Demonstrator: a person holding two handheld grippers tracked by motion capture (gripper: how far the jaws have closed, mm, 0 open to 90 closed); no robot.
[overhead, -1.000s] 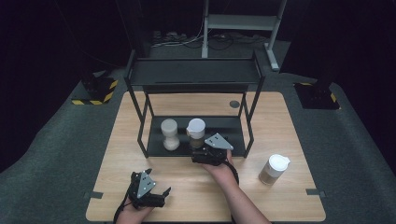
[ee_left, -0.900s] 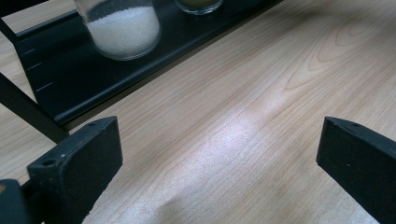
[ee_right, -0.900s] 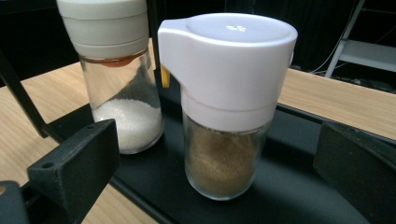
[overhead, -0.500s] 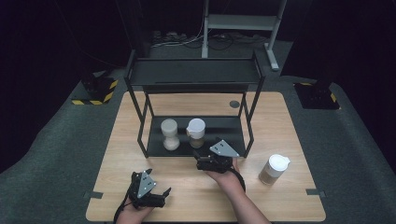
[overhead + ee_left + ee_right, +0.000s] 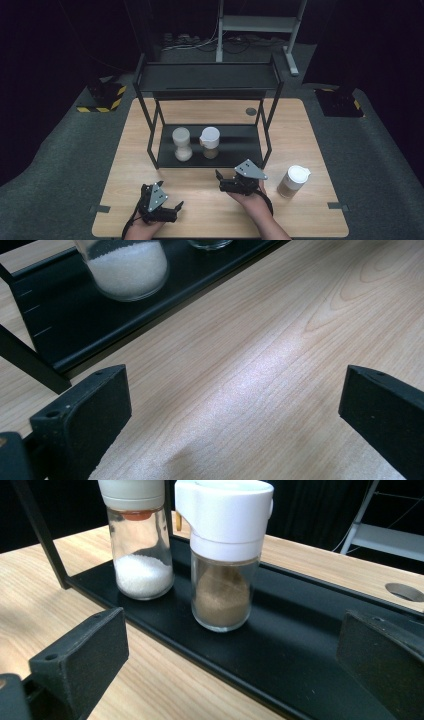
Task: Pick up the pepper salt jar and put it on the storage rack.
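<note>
Clear glass brown-powder shaker (image 5: 221, 597) with glossy white plastic cap; matt black metal shelf (image 5: 310, 645).

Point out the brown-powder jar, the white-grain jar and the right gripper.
brown-powder jar (image 5: 220, 600): right gripper view, on its glass body over the powder.
white-grain jar (image 5: 142, 575): right gripper view, on the glass over the grains.
right gripper (image 5: 218, 180): high view, between its open jaw tips.

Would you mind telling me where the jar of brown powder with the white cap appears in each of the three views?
High view: brown-powder jar mid-shelf, right of the pair.
Left gripper view: its glass base at the top edge.
Right gripper view: centre, between the open jaws.
Shared landmark: white-grain jar beside it.
</note>
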